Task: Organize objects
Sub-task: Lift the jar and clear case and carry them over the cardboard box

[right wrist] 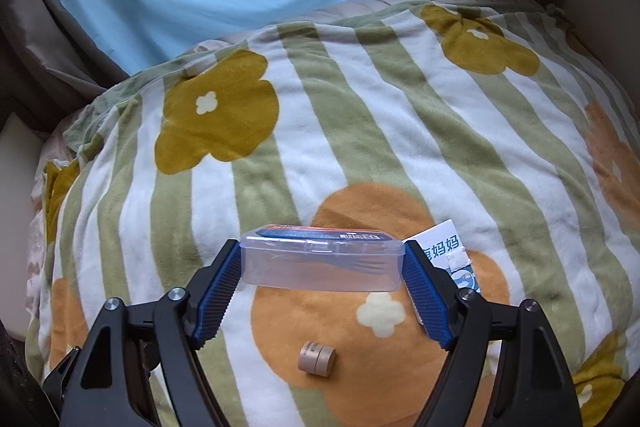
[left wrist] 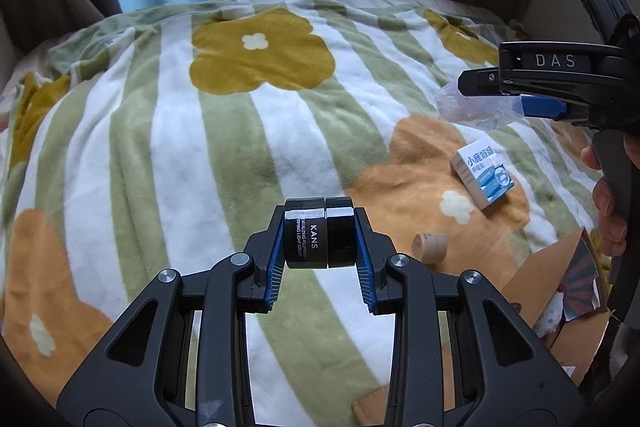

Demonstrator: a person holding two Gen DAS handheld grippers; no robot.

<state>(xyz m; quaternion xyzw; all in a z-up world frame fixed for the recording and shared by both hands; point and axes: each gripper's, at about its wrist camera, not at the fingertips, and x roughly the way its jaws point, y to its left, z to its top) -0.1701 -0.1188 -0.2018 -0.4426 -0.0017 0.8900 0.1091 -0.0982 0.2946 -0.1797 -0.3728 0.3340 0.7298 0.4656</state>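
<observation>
KANS cream jar, black, is sitting clamped sideways between the blue pads of the left gripper, held above the striped floral blanket. Right gripper is gripping a clear plastic box by its two ends, also lifted off the blanket. Small tan jar is lying on its side on an orange flower below the box. White-and-blue carton is resting on the blanket just beside, partly hidden behind the right finger in the right wrist view. Open cardboard box is showing at the left view's right edge.
</observation>
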